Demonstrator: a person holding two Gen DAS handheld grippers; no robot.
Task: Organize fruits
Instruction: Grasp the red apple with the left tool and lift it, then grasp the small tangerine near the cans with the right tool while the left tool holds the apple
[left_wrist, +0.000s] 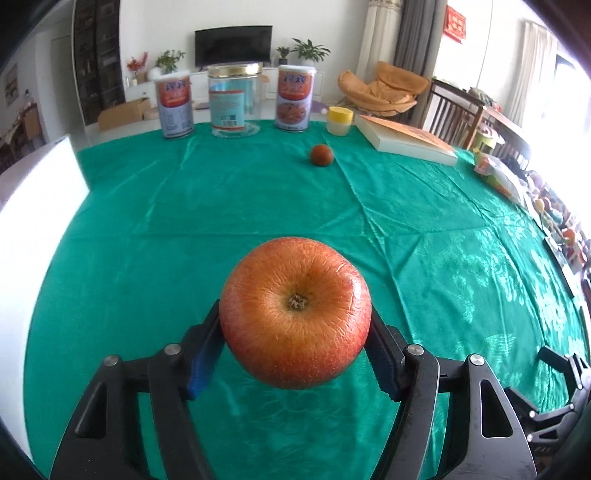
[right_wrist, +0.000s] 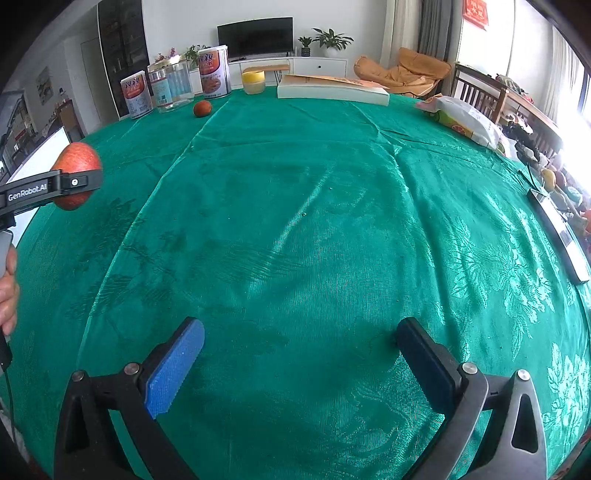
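Observation:
A large red-orange apple hangs above the green tablecloth, stem pit towards the camera. My left gripper is shut on it, a pad pressed against each side. The right wrist view shows the same apple at the far left, clamped in the left gripper, which a person's hand holds. A small brownish-red fruit lies alone on the cloth near the far edge, also seen as the small fruit. My right gripper stands open over bare cloth with nothing between its fingers.
Along the far edge stand two printed cans, a clear jar, a yellow-lidded jar and a thick book. A white board sits at the left. A snack bag and a flat dark device lie at the right.

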